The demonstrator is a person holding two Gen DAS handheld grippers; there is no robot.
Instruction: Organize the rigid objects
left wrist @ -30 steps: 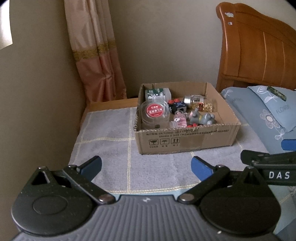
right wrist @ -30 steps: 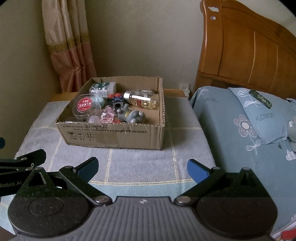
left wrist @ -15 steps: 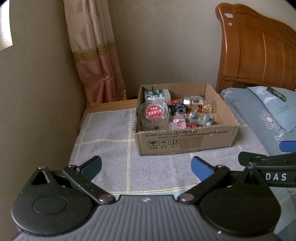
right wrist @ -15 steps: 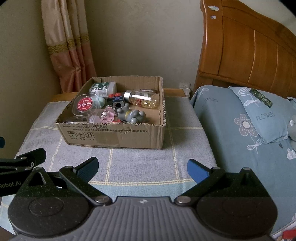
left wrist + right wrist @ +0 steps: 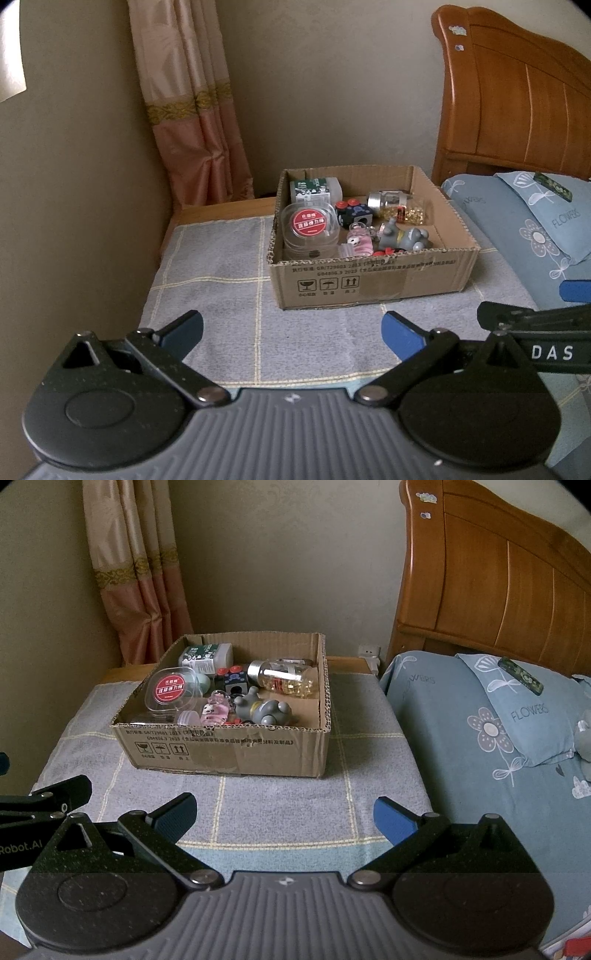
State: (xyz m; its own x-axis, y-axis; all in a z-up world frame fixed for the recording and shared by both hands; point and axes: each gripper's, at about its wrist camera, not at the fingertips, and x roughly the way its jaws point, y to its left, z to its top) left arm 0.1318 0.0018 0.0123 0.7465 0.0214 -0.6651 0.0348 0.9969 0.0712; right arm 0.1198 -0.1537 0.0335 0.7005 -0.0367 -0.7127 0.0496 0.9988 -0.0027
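Both claws [image 5: 291, 332] [image 5: 284, 812] slightly back from square cardboard box [image 5: 373, 284], seemingly empty

I read "DAS" in white on the right gripper's arm [image 5: 552, 352] in my left view, and "Robot.AI" on the left gripper's arm [image 5: 20, 847] in my right view. The pillow [image 5: 528, 710] is printed "FLOWERS"; the sheet [image 5: 421, 679] beside it shows the same word upside down. The box [image 5: 221, 751] front carries three handling symbols and a printed line with "2023"; the rest is too small. The red jar lid [image 5: 170, 689] bears characters I cannot read.
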